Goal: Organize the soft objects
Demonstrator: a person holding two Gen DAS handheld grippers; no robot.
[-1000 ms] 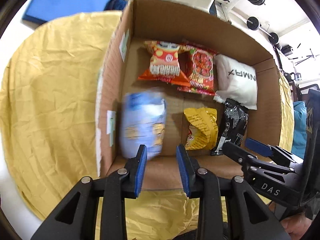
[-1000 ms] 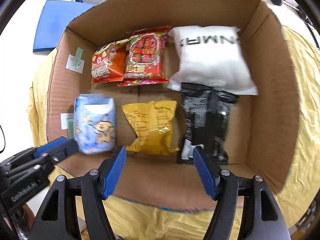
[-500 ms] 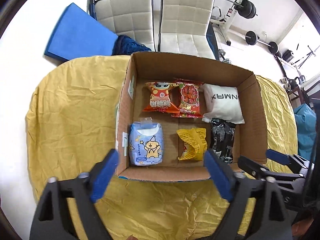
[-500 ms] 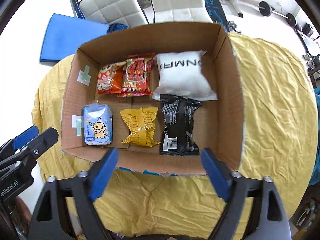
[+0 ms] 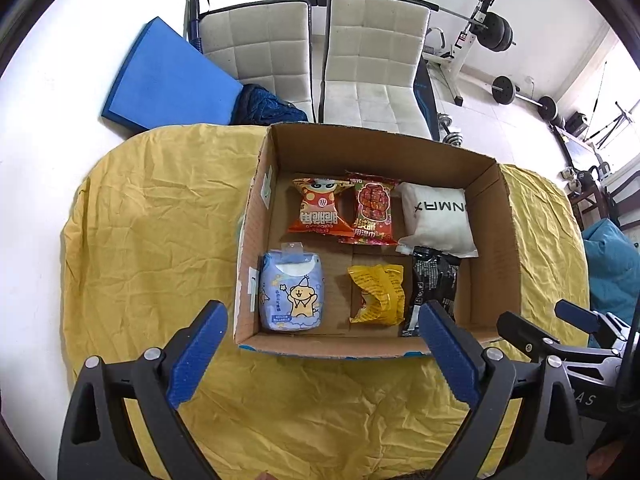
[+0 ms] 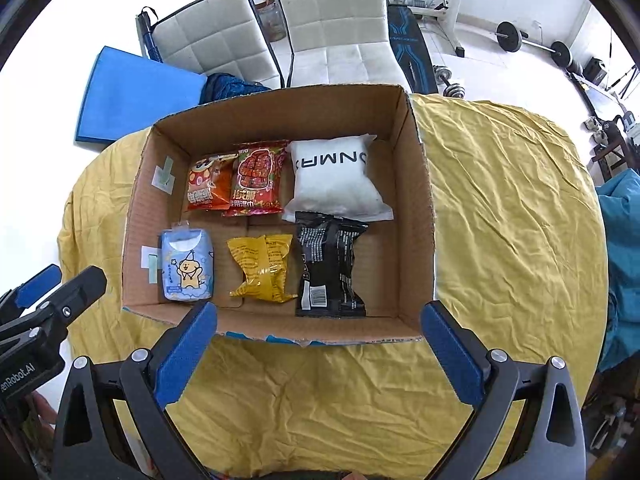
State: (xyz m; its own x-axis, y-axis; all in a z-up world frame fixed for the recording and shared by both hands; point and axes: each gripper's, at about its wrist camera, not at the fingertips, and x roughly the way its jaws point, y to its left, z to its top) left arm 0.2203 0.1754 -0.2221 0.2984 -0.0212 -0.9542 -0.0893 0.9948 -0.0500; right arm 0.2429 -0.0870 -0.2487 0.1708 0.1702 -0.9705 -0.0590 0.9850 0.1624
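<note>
A cardboard box (image 5: 496, 264) (image 6: 416, 216) sits on a yellow cloth. Inside lie a blue tissue pack (image 5: 291, 298) (image 6: 186, 266), a yellow snack bag (image 5: 376, 294) (image 6: 262, 268), a black packet (image 5: 432, 288) (image 6: 330, 268), an orange snack bag (image 5: 320, 210) (image 6: 208, 188), a red packet (image 5: 373, 210) (image 6: 256, 184) and a white pouch (image 5: 438, 216) (image 6: 334, 176). My left gripper (image 5: 320, 352) is open and empty, above the box's near edge. My right gripper (image 6: 318, 356) is open and empty, also at the near edge.
The yellow cloth (image 5: 152, 220) (image 6: 512, 216) covers the round table. Two white chairs (image 5: 372, 64) and a blue mat (image 5: 168, 80) stand behind the table. Weight equipment (image 5: 492, 36) is at the back right. A blue-green bag (image 5: 612, 264) is at the right.
The left gripper let go of the blue tissue pack in the box's near left corner and opened wide. Both grippers pulled up and back from the box.
</note>
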